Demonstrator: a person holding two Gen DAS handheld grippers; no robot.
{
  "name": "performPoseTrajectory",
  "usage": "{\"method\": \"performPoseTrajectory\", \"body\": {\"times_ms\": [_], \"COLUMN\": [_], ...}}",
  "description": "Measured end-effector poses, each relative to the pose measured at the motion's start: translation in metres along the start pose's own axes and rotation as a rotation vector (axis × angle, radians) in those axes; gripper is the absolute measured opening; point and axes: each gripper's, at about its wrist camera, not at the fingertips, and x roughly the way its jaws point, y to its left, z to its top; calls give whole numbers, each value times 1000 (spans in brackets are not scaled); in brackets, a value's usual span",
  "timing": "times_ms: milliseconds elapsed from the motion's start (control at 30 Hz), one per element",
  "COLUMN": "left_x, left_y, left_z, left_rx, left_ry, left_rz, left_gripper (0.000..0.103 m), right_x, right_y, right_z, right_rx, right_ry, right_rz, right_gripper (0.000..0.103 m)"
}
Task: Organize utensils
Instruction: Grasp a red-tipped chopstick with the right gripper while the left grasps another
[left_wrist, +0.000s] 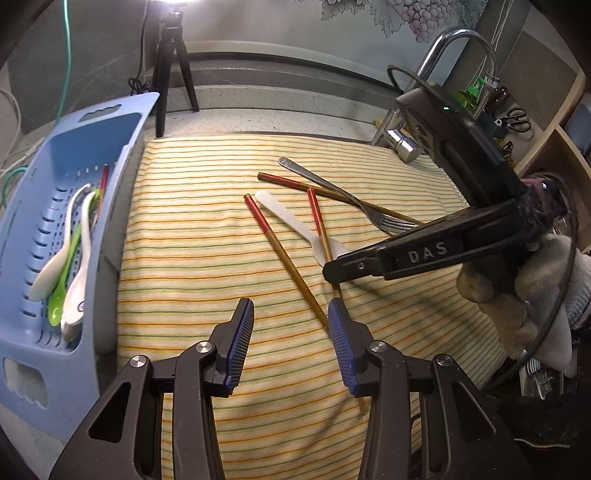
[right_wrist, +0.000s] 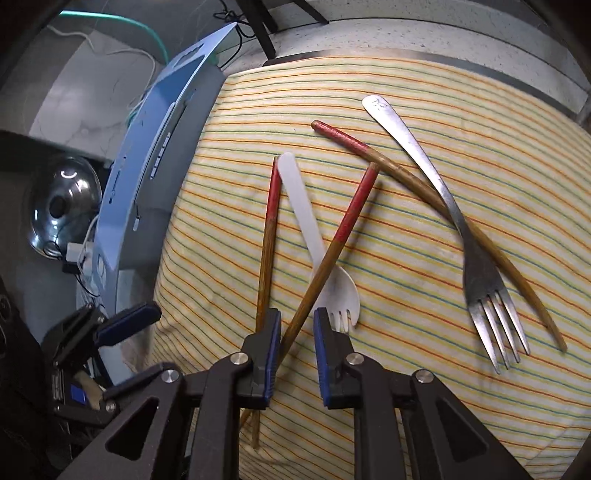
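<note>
Three red-topped chopsticks, a white plastic spork (right_wrist: 334, 291) and a metal fork (right_wrist: 476, 258) lie scattered on the striped cloth (right_wrist: 424, 206), while spoons already sit in the blue basket (left_wrist: 44, 229) at its left edge. My right gripper (right_wrist: 295, 325) points down with jaws narrowly parted around the middle chopstick (right_wrist: 332, 251), which crosses the spork, pads not pressing it. My left gripper (left_wrist: 291, 317) hovers open over the cloth, empty.

Harsh lamp (left_wrist: 173, 2) glare overhead, sharp centre, heavy fisheye bending, dark vignetted corners.
</note>
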Motion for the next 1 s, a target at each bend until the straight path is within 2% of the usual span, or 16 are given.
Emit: {"method": "performPoseTrajectory", "body": {"times_ms": [67,233,367,533,600,633,667,700,867,1000], "left_x": [8,28,46,67,71,71,71,71,63,61], "left_y": [-3,-8,-9,-14,-19,-21,-23,-22,-8,1], "left_z": [4,13,17,21,21,21,20,20,17,14], "left_rx": [-2,-26,-30,-38,-13,6,27,41,26,8], "left_ry": [12,54,107,166,163,161,161,158,150,157], "left_rz": [-7,-31,-18,-1,26,45,76,87,113,121], "left_gripper": [36,31,27,26,26,23,15,14,8,7], "right_x": [-3,-1,-1,-6,-5,-6,-6,-7,-14,-9], "right_y": [-6,-17,-15,-21,-22,-22,-22,-23,-28,-31], "right_z": [-1,-1,-5,-4,-4,-4,-5,-6,-4,-3], "right_rx": [5,68,31,43,47,40,34,32,23,47], "right_ry": [-4,1,-1,-8,-4,-4,-6,-8,-31,-20], "right_rz": [-3,62,4,11,16,8,-5,-12,-41,-14], "right_gripper": [13,14,13,13,13,13,13,13,13,13]}}
